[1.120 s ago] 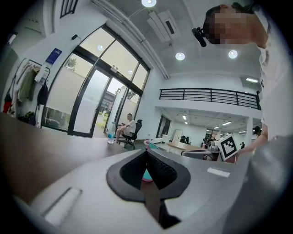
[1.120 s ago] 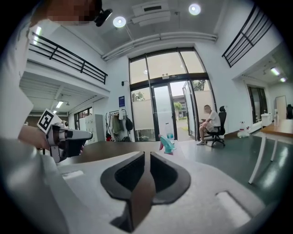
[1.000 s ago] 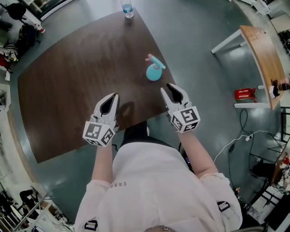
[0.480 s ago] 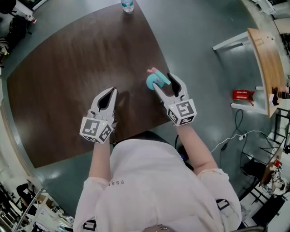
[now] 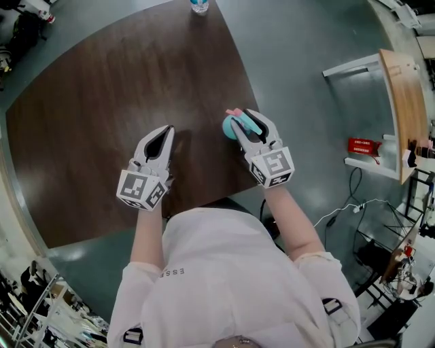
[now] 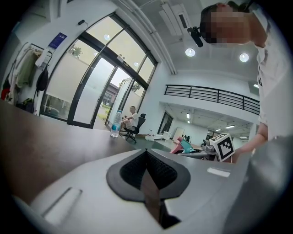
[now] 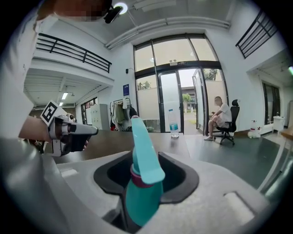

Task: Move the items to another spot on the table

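A teal spray bottle (image 5: 233, 125) with a pink collar stands near the right edge of the dark wooden table (image 5: 122, 81). My right gripper (image 5: 246, 119) has just been closing, and it is now shut on the bottle's body. In the right gripper view the spray bottle (image 7: 139, 192) fills the gap between the jaws, its trigger head rising above them. My left gripper (image 5: 165, 130) hovers over the table's near edge, shut and empty. In the left gripper view the jaws of the left gripper (image 6: 147, 153) meet with nothing between them, and the spray bottle (image 6: 185, 146) shows far right.
A clear water bottle (image 5: 199, 5) stands at the table's far edge and also shows as the water bottle (image 7: 173, 123) straight ahead. The table edge runs just right of the spray bottle. A wooden bench (image 5: 408, 102), a red box (image 5: 363, 145) and cables lie on the floor to the right.
Both grippers moved forward over the table. The right gripper's jaws spread, came round the spray bottle and closed in on it. The left gripper stayed shut.
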Demonstrator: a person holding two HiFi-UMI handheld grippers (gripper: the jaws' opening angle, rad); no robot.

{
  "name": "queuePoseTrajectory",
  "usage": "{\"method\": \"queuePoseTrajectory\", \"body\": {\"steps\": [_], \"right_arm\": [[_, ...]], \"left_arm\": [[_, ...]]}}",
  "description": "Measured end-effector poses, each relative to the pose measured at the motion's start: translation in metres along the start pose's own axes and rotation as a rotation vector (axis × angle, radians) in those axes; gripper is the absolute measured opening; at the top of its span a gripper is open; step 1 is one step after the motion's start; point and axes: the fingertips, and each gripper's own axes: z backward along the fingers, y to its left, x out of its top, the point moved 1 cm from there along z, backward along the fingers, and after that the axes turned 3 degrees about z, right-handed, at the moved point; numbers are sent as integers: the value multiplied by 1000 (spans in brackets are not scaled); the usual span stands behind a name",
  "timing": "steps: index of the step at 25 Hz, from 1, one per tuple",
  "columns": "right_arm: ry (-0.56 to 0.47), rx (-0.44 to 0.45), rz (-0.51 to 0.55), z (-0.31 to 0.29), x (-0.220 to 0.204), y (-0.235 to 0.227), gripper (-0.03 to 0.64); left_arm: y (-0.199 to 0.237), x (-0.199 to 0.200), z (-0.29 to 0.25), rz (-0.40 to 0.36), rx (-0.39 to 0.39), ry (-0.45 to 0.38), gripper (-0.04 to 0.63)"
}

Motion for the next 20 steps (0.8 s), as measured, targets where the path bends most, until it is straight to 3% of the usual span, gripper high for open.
{"method": "queuePoseTrajectory", "body": {"steps": [6,13,20], "right_arm": [[13,-9,-3,17,5,7,137],[-42,18,20,69,13,35,132],[-62,127,48,100,5,78,129]], "left_arm": [[-10,13,13,-32,-4,-21,17],[-56,15,53,-102,7,-55,17],[-74,-5,126,-113,137,-66,17]]}}
